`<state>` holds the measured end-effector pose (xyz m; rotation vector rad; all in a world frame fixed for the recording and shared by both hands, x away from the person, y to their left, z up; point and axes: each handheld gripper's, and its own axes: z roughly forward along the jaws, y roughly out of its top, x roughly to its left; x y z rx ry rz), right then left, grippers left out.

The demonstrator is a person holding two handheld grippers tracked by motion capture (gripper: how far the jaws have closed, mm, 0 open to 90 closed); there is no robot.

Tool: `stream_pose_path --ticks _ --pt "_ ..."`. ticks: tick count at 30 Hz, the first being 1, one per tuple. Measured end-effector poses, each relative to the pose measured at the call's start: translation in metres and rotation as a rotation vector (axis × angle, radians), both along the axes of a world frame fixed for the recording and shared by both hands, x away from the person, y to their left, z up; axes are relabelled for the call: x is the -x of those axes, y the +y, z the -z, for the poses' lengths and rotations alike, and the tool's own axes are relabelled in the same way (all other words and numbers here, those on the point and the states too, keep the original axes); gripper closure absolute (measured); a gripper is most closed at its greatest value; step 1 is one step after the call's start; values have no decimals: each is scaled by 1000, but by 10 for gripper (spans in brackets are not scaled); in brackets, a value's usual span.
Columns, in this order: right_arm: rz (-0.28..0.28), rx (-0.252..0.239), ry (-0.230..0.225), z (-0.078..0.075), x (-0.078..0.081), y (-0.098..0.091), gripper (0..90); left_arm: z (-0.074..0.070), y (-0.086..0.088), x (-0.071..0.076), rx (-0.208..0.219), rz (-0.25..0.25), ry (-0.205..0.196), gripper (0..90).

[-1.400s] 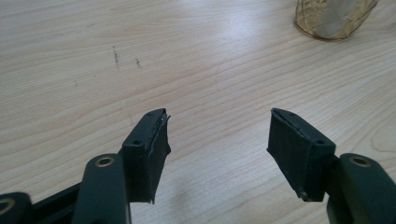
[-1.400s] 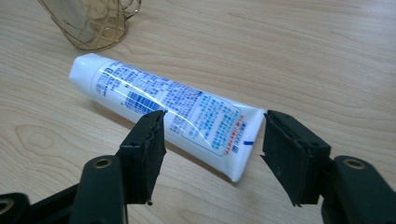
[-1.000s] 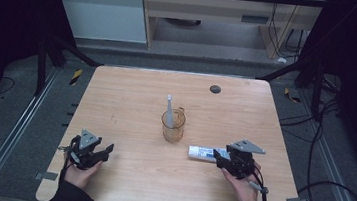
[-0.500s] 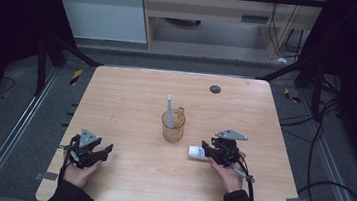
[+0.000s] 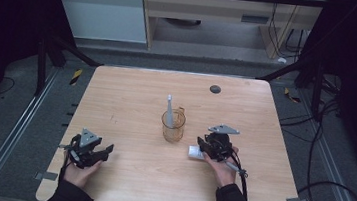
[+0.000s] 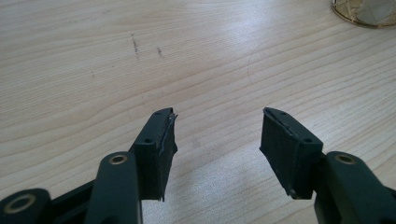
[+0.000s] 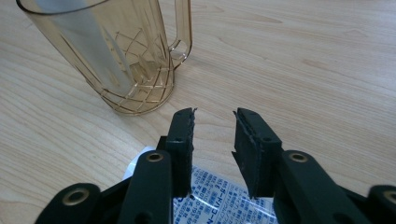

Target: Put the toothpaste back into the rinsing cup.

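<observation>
The right gripper (image 5: 206, 146) hovers low over a flat white packet with blue print (image 7: 212, 189), lying lengthwise across the wooden table (image 5: 131, 100) beside a ribbed amber plastic mug (image 7: 121, 56). Its jaws have just been narrowing, packet beneath them, not clamped. The left gripper (image 6: 217, 135) rests open, holding nothing.

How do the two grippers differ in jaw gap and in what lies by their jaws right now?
The left gripper stands wide open over bare table; the right gripper has a narrower gap, its jaws having just been closing. Nothing lies between the left gripper's jaws, while the right gripper sits over a white printed packet, near the amber mug. Each is hand-held, low over the table.
</observation>
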<state>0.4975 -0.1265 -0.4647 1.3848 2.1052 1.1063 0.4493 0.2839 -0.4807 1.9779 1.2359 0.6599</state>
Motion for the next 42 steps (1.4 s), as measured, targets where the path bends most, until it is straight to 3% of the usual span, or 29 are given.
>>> stream_pose_path --ticks 5,12,17,23,27,34,42 --pt "-21 14 21 3 -3 4 698 0 -1 0 -10 -1 -5 437" --pt "-29 -4 41 6 -6 5 731 -1 -2 0 -14 4 -6 437" --pt "16 -4 69 8 -6 3 740 -1 -1 0 -12 2 -7 438" --pt "45 -9 70 11 -6 2 849 -1 -2 1 -13 4 -7 439" --pt "40 8 75 13 -6 4 896 -1 -2 1 -13 5 -7 440" --pt "31 27 89 15 -6 5 900 -1 -2 0 -10 7 -8 440" --pt "-21 62 109 17 -1 9 900 -2 -2 1 -14 13 -5 443"
